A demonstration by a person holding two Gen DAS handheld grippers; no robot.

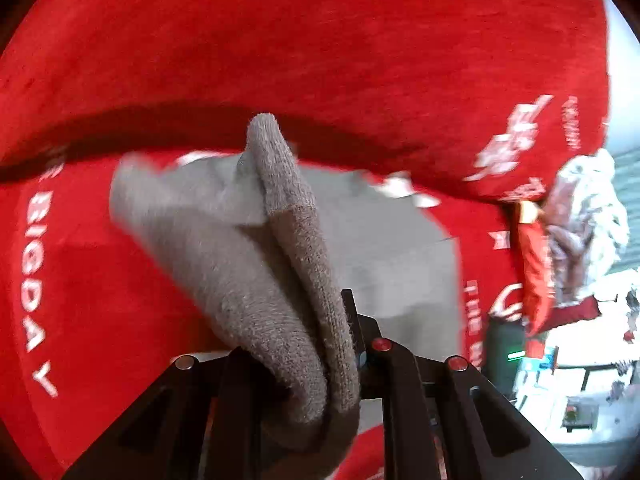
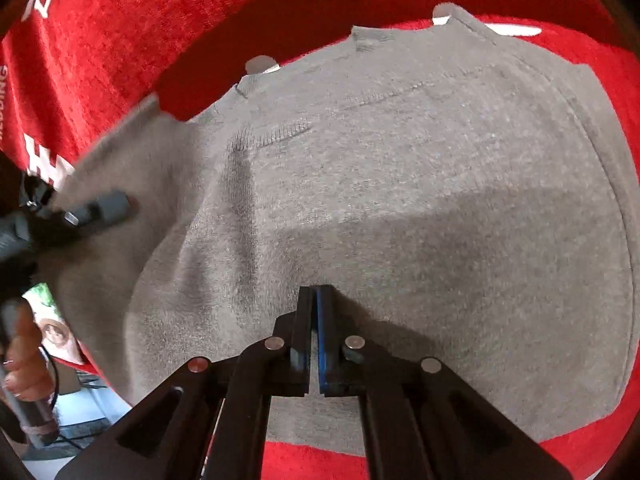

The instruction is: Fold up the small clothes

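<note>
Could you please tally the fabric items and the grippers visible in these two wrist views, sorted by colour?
Grey garment: 1, a lifted part held by the left gripper
Red printed cloth underneath: 1
Black grippers: 2, left and right gripper
Total: 4
</note>
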